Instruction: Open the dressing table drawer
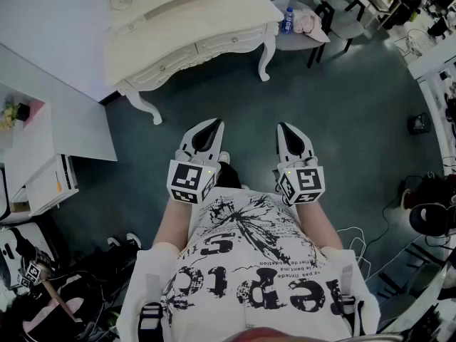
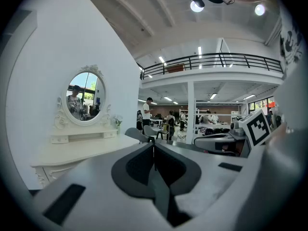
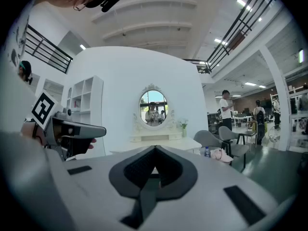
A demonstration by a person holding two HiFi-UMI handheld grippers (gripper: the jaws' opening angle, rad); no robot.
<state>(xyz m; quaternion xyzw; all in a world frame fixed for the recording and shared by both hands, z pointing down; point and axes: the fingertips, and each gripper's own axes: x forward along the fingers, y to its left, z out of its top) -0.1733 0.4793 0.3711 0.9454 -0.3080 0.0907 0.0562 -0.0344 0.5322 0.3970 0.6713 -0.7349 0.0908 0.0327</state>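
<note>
The white dressing table point(image 1: 187, 21) stands at the top of the head view, its drawers point(image 1: 194, 52) facing me and closed. It also shows in the left gripper view as the dressing table point(image 2: 82, 150) under an oval mirror point(image 2: 85, 95), and ahead in the right gripper view as the dressing table point(image 3: 161, 142). My left gripper point(image 1: 216, 122) and right gripper point(image 1: 283, 127) are held side by side in front of my body, well short of the table. Both point toward it. The left gripper point(image 2: 154, 146) and the right gripper point(image 3: 155, 148) are shut with nothing between the jaws.
A grey chair point(image 1: 299, 40) with a bottle point(image 1: 287, 20) and pink cloth stands right of the table. A white partition point(image 1: 57, 112) and low shelf point(image 1: 43, 184) lie to the left. Cables point(image 1: 356, 237) run on the dark floor at the right. People stand far off in the hall.
</note>
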